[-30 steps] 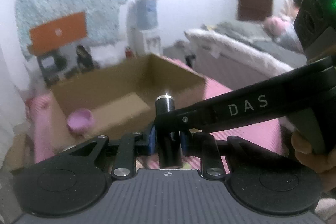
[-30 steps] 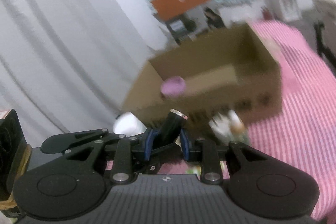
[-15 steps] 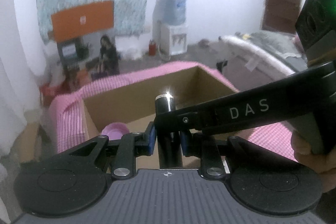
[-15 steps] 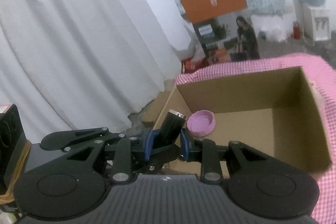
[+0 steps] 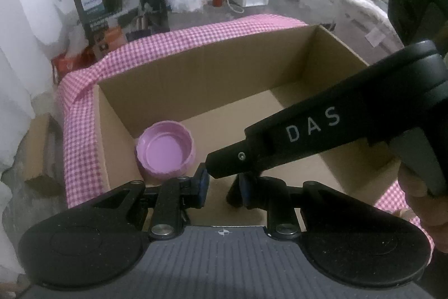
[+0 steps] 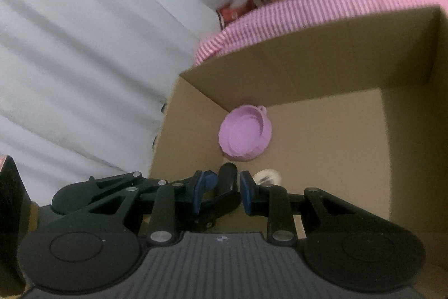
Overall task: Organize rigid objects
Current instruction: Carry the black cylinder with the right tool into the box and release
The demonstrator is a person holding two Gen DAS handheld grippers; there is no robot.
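1. Both tools, left tool [image 5: 221, 184] and right tool [image 6: 219, 188], clamp one black cylinder [image 6: 226, 181] above the cardboard box [image 5: 196, 69].
2. Pink lid [image 5: 165, 149] already lies in the box's left corner.
3. Remaining, judged: release the cylinder inside.

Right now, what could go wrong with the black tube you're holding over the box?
1. The left gripper and the right gripper both pinch the same black tube. If one lets go late, the tube could twist or slip.
2. If it drops here, it may hit the pink lid or the small white roll in the cardboard box.
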